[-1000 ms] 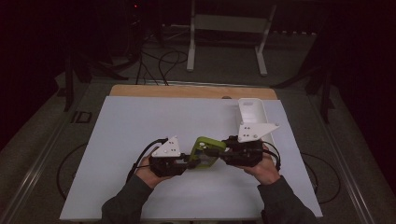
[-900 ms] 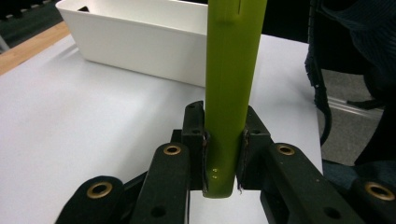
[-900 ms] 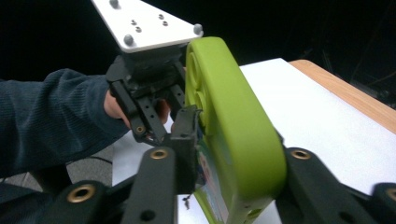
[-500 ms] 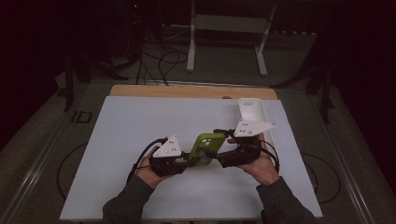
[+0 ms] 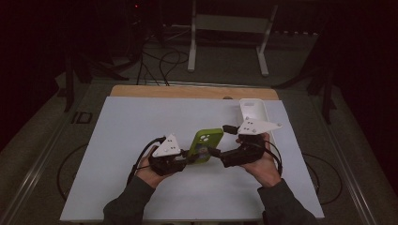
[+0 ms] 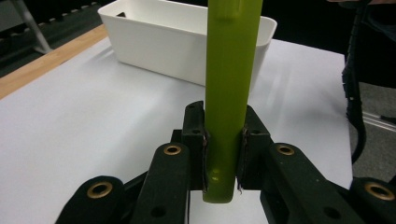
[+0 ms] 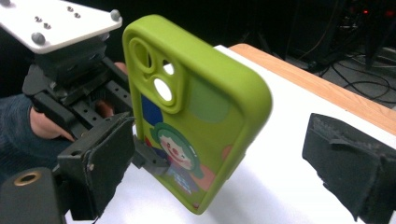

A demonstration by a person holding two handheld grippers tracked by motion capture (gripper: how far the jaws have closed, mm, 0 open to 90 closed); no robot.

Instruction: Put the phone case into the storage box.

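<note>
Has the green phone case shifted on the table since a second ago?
Yes. The green silicone phone case now stands tilted further up and back toward the white plastic bin, clamped by the left gripper; the right gripper has just opened off it.

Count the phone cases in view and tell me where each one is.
1. The green phone case stands clamped in the left tool, above the white sheet, between the two hands. The white bin at the far right could hide more; its inside cannot be seen.
</note>
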